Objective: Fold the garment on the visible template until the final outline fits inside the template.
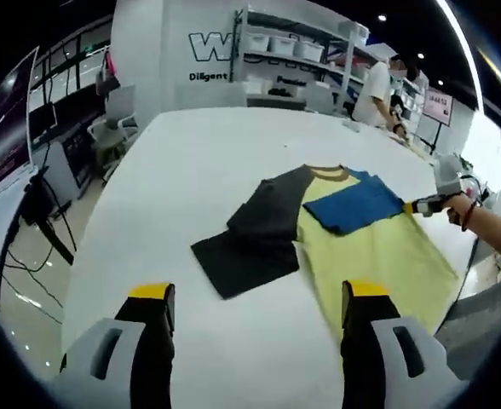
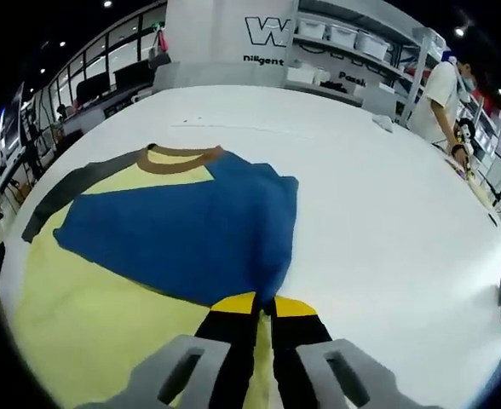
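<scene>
We've got the garment [image 1: 353,243] lying flat on the white counter [image 1: 191,162], a yellow shirt with a brown collar [image 2: 178,159], one dark sleeve [image 1: 250,239] and one blue sleeve [image 2: 182,234]. Our right tool [image 2: 263,308] has its yellow-tipped jaws pressed together right at the edge of the blue sleeve, and it looks like we're pinching that fabric, with the blue already laid across the yellow chest. From the left gripper view we can see that same tool [image 1: 421,204] off at the shirt's far side, hand on it, holding the blue cloth. Our left tool [image 1: 259,298] hangs above the near counter with jaws spread wide, holding nothing. The dark sleeve is partly folded on itself but sprawls out past the body. So by our reckoning, we're early to midway: one sleeve turned in, the other waiting, and the yellow body spread at full length. We can't make out any template marking on the counter, so how close the outline is we can't tell.
</scene>
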### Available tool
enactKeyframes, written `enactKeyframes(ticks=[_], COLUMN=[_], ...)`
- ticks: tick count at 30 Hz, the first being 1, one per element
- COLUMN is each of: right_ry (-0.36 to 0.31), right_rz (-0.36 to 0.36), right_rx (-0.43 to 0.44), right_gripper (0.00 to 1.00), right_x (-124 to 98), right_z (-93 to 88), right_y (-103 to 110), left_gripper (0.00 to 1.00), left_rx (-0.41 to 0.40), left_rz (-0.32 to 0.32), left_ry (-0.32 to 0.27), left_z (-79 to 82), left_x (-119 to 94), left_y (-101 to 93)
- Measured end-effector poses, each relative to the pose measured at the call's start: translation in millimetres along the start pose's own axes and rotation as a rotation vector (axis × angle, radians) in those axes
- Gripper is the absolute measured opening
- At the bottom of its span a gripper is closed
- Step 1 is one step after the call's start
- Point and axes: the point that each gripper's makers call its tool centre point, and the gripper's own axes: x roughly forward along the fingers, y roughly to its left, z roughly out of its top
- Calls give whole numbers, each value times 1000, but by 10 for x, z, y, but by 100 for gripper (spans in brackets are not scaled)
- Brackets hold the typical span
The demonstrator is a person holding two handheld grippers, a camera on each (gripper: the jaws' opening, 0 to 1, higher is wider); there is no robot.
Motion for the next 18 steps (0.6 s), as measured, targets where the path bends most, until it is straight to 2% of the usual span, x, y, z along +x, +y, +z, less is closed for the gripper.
enactKeyframes(ticks=[4,5,8,15,18], right_ry=[2,2,3,-4,-8], right_rz=[-2,-2,3,12,11], right_rx=[-2,6,25,24,22], right_gripper=[0,0,0,0,0], right_x=[0,2,5,2,6], right_z=[0,1,0,-3,-1], right_y=[4,0,-6,4,1], left_gripper=[73,73,71,63,60], left_rx=[1,-37,-83,-115,-150], left_rz=[24,24,26,34,45], left_ry=[37,29,25,41,72], left_z=[-65,-62,-54,-86,-175], left_x=[90,132,191,315,408], left_y=[59,67,73,93,124])
